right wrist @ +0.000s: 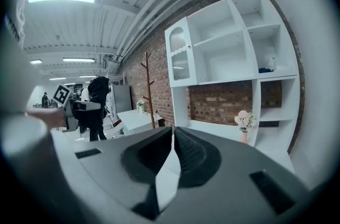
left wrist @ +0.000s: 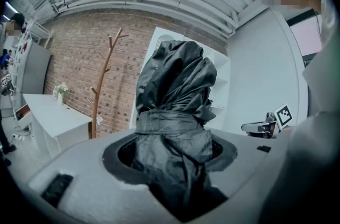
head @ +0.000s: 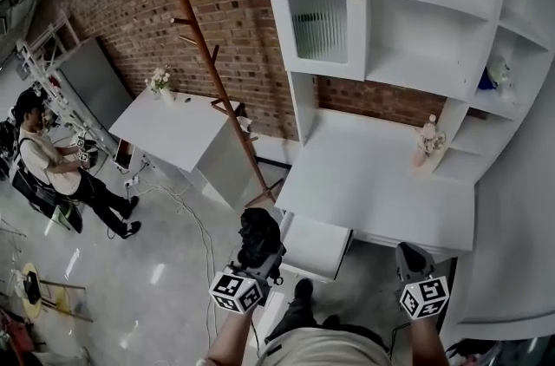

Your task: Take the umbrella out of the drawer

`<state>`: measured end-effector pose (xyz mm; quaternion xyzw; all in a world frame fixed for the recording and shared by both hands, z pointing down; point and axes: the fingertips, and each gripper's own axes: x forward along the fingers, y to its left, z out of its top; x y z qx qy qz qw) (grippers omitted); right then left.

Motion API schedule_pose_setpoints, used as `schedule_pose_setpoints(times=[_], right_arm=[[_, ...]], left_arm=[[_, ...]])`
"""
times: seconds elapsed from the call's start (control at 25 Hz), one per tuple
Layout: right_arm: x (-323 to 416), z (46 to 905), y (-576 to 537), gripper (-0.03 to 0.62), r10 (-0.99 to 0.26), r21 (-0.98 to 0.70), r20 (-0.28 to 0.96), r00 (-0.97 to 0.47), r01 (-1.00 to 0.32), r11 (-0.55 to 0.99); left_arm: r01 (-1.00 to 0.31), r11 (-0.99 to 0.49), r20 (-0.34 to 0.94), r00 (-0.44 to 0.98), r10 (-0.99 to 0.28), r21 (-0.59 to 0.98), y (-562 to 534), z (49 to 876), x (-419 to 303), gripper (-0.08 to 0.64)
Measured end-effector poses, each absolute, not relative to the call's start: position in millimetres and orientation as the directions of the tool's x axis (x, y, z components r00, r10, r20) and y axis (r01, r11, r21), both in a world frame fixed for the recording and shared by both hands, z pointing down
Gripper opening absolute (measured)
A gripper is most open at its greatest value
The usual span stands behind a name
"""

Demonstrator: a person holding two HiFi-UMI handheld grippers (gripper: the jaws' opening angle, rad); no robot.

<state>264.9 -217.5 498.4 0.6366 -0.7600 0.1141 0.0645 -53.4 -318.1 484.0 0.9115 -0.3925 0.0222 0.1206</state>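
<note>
The umbrella point(head: 258, 234), black and folded into a loose bundle, stands upright in the left gripper point(head: 260, 258) at the lower middle of the head view, just left of the open white drawer point(head: 317, 246) under the desk point(head: 381, 178). In the left gripper view the fabric fills the gap between the jaws, which pinch it around its strapped waist, with the crumpled upper part rising to the centre of the frame. The right gripper point(right wrist: 172, 135) carries nothing. Its jaws are pressed together at the tips, and it sits at the lower right of the head view, well apart from the drawer.

We judge the lift to be nearly done, and what remains is carrying the bundle clear. Since the grip lands on soft folds and not on anything stiff, we would hold the squeeze steady, keep the umbrella upright so it cannot slide through, and move it away from the drawer front without brushing the desk edge.

Several things stay out of sight. The umbrella's lower end, handle included, is hidden beneath the left gripper's body in every view, so we cannot tell whether it has fully cleared the drawer. Fabric covers the pads themselves. From the head view, the drawer's inside reads as a pale blank, partly screened by the umbrella.
</note>
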Motion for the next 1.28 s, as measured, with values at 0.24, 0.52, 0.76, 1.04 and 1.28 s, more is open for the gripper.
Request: schedule_pose_setpoints(times=[0.24,0.52,0.76,1.04,1.28], right_arm=[[247,496,-222,0.032,-0.945,-0.075,0.233,-0.229,-0.973,0.217],[216,497,-223,0.032,-0.940,-0.052,0.225,-0.257,-0.966,0.252],[194,497,-220,0.032,-0.949,-0.043,0.227,-0.221,-0.975,0.217],[176,477,-214,0.032,-0.966,-0.018,0.202,-0.163,-0.987,0.162],[170,474,-204,0.032,-0.974,-0.019,0.196,-0.111,-0.994,0.109]], left_arm=[[-0.778,-0.605,0.130,0.626,-0.768,0.172,-297,479,-91,0.259],[-0.811,-0.564,0.102,0.581,-0.807,0.154,-280,475,-137,0.259],[-0.804,-0.577,0.077,0.590,-0.804,0.141,-281,474,-168,0.259],[-0.766,-0.629,0.043,0.638,-0.769,0.131,-287,462,-190,0.259],[-0.746,-0.651,0.035,0.661,-0.750,0.144,-294,459,-205,0.259]])
